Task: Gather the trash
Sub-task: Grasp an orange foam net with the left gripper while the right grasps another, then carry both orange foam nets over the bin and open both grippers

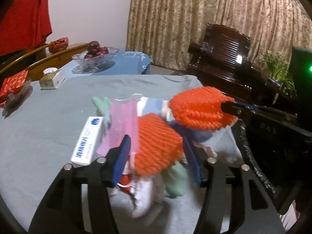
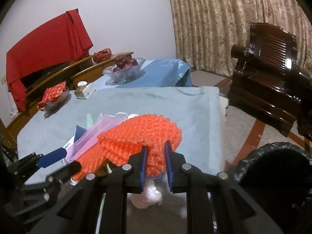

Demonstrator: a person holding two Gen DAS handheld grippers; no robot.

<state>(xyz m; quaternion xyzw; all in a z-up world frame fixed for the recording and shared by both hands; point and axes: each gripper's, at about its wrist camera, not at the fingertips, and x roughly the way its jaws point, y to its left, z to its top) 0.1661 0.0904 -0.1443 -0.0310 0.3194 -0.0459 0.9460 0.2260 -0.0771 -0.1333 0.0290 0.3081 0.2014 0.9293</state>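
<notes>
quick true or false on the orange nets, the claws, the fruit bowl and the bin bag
1. The right claw is clamped on an orange foam net. True.
2. The left claw is squeezed shut on its orange foam net. False: its jaws stand apart on either side of the net.
3. The glass bowl holds dark red fruit. True.
4. The table cloth is red. False: it is pale blue-grey.
5. The black bin bag sits on the table beside the bowl. False: it is off the table's right edge, near the right claw.
</notes>
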